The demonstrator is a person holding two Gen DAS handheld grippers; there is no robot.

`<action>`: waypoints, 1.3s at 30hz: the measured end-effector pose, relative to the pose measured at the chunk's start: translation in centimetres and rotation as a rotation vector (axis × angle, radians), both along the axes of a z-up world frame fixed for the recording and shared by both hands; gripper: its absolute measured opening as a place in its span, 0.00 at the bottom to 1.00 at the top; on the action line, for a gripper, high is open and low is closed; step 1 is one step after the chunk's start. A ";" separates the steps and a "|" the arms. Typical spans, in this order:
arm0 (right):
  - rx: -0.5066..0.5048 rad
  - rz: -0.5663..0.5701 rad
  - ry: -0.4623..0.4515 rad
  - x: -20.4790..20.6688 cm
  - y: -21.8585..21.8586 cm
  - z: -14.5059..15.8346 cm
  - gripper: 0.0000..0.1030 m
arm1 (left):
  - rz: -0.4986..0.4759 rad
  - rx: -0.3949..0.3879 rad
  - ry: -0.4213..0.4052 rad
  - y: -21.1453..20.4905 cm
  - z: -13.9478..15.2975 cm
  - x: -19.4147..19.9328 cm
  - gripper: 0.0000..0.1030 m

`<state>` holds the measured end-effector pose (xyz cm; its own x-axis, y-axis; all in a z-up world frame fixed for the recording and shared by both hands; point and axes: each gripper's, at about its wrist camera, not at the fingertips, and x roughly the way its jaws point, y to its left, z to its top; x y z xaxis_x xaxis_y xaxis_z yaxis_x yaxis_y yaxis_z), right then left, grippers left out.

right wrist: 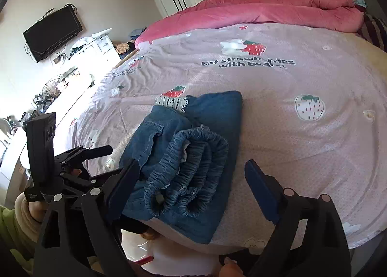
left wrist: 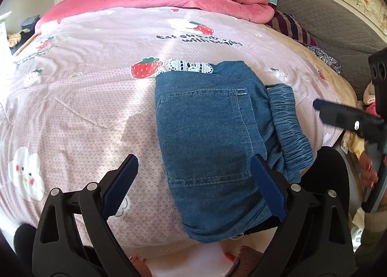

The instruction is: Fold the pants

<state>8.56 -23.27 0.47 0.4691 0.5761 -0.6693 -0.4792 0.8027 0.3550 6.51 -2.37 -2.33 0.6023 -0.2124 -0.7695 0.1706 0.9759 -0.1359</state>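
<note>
Right wrist view: one pair of denim pants (right wrist: 193,156) lies in a compact folded bundle near the front edge of the strawberry-print bedsheet (right wrist: 302,156), elastic waistband (right wrist: 191,175) rolled on top, so the fold looks all but done. The right gripper (right wrist: 191,180) hangs above it, fingers wide apart and holding nothing. The left gripper (left wrist: 193,175) hovers too, fingers spread, empty; two grippers, both clear of the cloth, presumably because they've let go.

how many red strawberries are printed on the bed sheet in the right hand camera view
2 clearly red. One sits above the printed lettering, beside a white figure. The other is just behind the folded pants, by their lace trim. The large strawberry at right is white; small red marks near the sheet's far edge are unclear.
</note>
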 end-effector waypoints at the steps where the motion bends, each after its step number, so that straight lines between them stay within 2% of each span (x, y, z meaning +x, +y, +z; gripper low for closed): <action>1: -0.001 0.003 0.006 0.1 0.1 -0.3 0.88 | 0.001 0.004 0.001 -0.1 0.0 0.2 0.85; 12: 0.003 0.013 0.085 1.7 1.6 -3.2 0.89 | 0.016 0.013 0.027 -0.1 -1.6 1.8 0.88; 27: 0.094 0.008 0.152 2.9 1.8 -5.4 0.90 | 0.029 -0.051 0.058 0.6 -2.9 2.8 0.90; 31: 0.093 0.005 0.162 3.0 2.2 -5.7 0.89 | 0.031 -0.060 0.060 0.6 -3.0 3.0 0.90; 32: 0.084 0.003 0.161 3.0 2.2 -5.6 0.87 | 0.033 -0.060 0.059 0.5 -3.0 3.0 0.90; 33: 0.082 0.008 0.162 3.0 2.4 -5.5 0.79 | 0.033 -0.058 0.058 0.5 -3.0 3.1 0.90; 36: 0.070 0.016 0.147 2.8 2.6 -5.4 0.64 | 0.033 -0.063 0.058 0.4 -3.0 3.2 0.90; 39: 0.067 0.013 0.136 2.4 2.5 -5.2 0.56 | 0.036 -0.060 0.066 0.3 -3.0 3.3 0.90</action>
<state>11.01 -20.72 -4.76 0.3684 0.6275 -0.6859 -0.4334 0.7687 0.4705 9.82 -2.10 -5.37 0.5587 -0.2381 -0.7944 0.1243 0.9711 -0.2037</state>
